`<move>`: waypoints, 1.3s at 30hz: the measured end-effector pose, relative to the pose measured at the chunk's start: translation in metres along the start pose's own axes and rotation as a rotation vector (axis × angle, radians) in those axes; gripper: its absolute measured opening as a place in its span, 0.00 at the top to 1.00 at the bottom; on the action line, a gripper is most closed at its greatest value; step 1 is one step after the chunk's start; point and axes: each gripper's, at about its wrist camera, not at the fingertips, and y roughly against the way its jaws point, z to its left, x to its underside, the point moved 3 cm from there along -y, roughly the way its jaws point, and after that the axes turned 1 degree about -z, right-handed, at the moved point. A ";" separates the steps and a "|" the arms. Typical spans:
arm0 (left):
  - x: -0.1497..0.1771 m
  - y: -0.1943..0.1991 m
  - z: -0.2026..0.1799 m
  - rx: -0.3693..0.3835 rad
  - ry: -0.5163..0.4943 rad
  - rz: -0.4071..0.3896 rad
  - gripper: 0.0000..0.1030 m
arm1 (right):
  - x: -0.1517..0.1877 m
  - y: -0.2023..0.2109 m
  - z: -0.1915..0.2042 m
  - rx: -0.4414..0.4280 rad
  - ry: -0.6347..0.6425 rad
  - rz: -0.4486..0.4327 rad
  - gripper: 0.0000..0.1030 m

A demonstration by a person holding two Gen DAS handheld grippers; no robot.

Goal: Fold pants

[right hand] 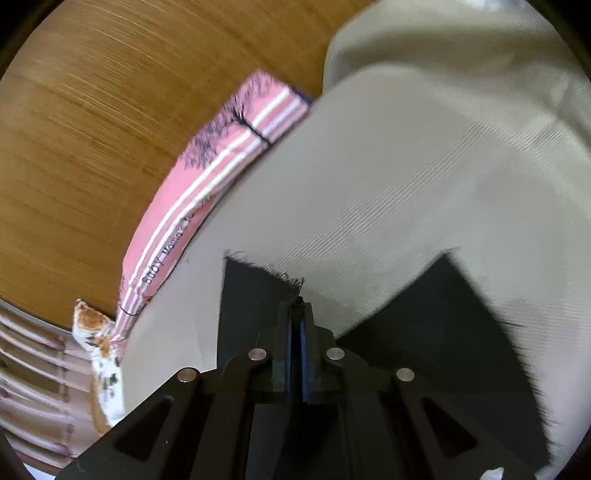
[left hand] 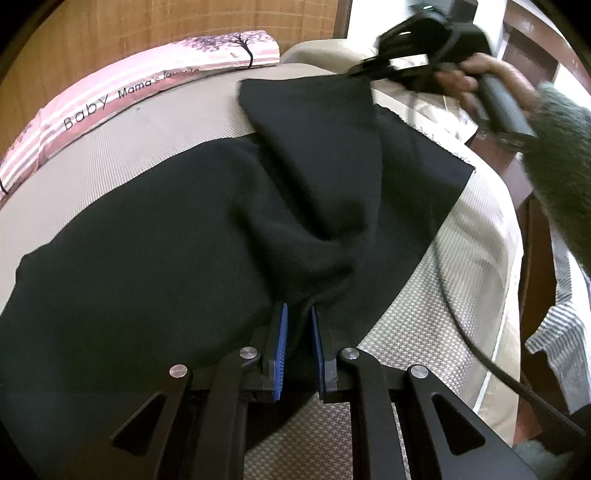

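Black pants (left hand: pixel 155 236) lie spread on a beige bed cover (left hand: pixel 129 129). My left gripper (left hand: pixel 298 314) is shut on a bunched fold of the pants near their middle, its blue pads pressed on the cloth. My right gripper (left hand: pixel 360 68) shows in the left wrist view at the far end, shut on the hem of one leg (left hand: pixel 314 122) and holding it lifted. In the right wrist view my right gripper (right hand: pixel 296 304) has its jaws closed on the frayed hem corner of the pants (right hand: pixel 251 295), with the other leg (right hand: pixel 443 325) lying below.
A pink striped pillow (left hand: pixel 110 99) lies along the wooden headboard (left hand: pixel 147 29) at the far side. The bed's right edge (left hand: pixel 506 295) drops to dark wooden furniture. A black cable (left hand: pixel 454 295) runs across the cover. A striped cloth (left hand: pixel 557 332) hangs at the right.
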 end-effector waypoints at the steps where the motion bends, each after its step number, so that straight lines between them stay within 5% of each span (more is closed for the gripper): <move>1: 0.000 0.000 0.000 -0.002 -0.002 0.000 0.86 | 0.004 0.018 -0.005 0.037 0.016 -0.035 0.96; 5: 0.000 0.000 -0.001 -0.006 -0.017 -0.004 0.86 | 0.027 0.063 -0.039 0.140 0.007 -0.096 0.96; 11: 0.001 0.000 -0.007 -0.040 -0.088 -0.007 0.86 | 0.082 0.075 -0.119 0.242 -0.146 -0.061 0.99; 23: 0.005 0.006 -0.011 -0.042 -0.134 0.002 0.87 | 0.085 0.101 -0.099 0.279 -0.077 -0.148 0.99; 31: 0.009 0.006 -0.013 -0.005 -0.147 0.001 0.88 | 0.097 0.090 -0.118 0.335 -0.096 -0.111 0.99; 34: 0.007 0.005 -0.012 -0.005 -0.136 0.002 0.86 | 0.093 0.089 -0.117 0.330 -0.100 -0.084 0.89; 37: 0.006 0.009 -0.006 0.014 -0.098 0.025 0.79 | 0.089 0.100 -0.110 0.359 -0.103 -0.085 0.58; 39: 0.005 0.021 0.000 0.049 -0.065 0.029 0.78 | 0.088 0.111 -0.103 0.384 -0.090 -0.113 0.56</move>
